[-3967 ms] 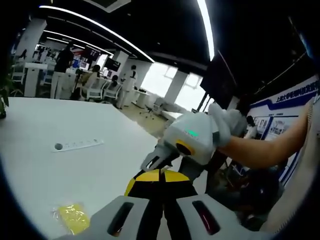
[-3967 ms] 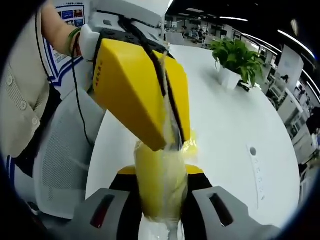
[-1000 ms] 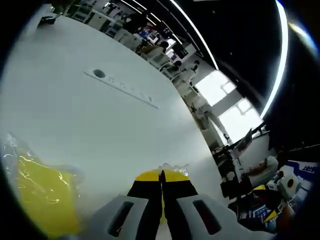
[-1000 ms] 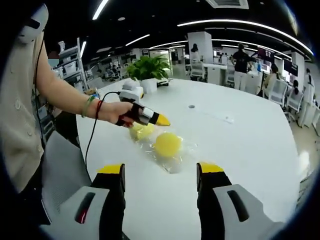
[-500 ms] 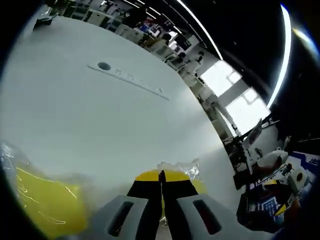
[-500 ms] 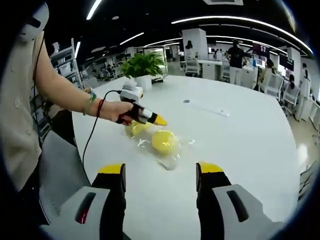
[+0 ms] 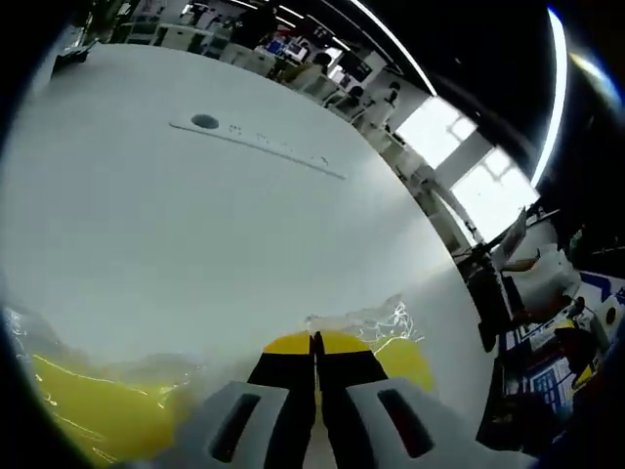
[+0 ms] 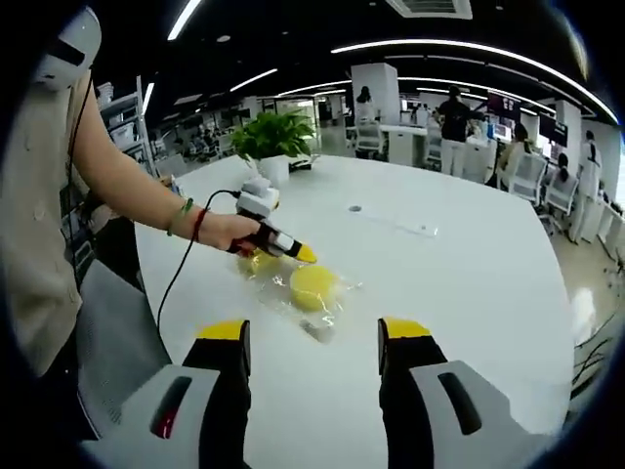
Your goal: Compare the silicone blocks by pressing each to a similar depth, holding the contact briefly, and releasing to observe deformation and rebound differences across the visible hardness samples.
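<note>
Two yellow silicone blocks lie in a clear plastic bag (image 8: 322,311) on the white table (image 8: 469,283). In the right gripper view a round block (image 8: 312,283) sits mid-table and a second block (image 8: 258,262) lies just behind it. A hand holds my left gripper (image 8: 305,257) with its yellow tip down on the bag between the two. In the left gripper view my left gripper (image 7: 315,342) is shut, with one block (image 7: 408,360) right of its tip and another block (image 7: 93,410) at lower left under crinkled film. My right gripper (image 8: 312,332) hangs open, well short of the bag.
A potted plant (image 8: 270,137) stands at the table's far end. A flat socket strip (image 7: 256,143) is set into the tabletop. The person's arm and a black cable (image 8: 174,283) come in from the left. Office chairs and several people are in the background.
The left gripper stays shut with its tip at the bag; the block to its right shows more. The right gripper has drawn back a little, so the blocks look smaller.
</note>
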Motion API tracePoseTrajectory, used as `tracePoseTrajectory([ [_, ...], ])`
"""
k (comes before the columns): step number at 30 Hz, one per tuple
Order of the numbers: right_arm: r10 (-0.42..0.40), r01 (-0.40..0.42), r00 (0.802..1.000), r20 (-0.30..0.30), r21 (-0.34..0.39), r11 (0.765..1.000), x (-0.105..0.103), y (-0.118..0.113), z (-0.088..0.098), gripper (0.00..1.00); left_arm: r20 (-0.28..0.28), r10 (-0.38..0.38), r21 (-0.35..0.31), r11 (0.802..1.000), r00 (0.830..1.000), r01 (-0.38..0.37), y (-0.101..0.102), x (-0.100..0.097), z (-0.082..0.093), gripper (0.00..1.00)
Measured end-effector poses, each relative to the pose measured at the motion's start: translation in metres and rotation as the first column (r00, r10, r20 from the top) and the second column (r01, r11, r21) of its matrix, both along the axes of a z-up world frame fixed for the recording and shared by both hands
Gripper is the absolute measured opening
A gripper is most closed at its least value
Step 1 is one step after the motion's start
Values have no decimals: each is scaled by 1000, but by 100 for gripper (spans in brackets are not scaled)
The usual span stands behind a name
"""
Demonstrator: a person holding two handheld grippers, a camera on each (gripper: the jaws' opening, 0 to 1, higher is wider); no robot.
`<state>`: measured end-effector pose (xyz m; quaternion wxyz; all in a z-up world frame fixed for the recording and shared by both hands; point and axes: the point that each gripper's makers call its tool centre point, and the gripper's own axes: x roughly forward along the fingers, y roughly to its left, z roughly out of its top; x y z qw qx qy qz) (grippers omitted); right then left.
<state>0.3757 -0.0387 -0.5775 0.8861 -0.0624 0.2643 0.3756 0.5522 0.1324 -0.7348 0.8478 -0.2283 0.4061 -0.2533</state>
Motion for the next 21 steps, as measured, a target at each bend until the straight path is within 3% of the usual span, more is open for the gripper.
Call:
tracePoseTrajectory([
  [6,1,-1,1000,6,9,1000,1,2,1,48,12,-8,23,1000,1000,7,-1,1,-1,0],
  [10,0,0,1000,3,4,1000,1,2,-1,48,23,-12,0,1000,1000,12,-2,3,2,0],
  [21,4,-4,1000,5,11,1000,-2,4,-2,47,82,-28,72,997,996,22,7,4,1,8],
])
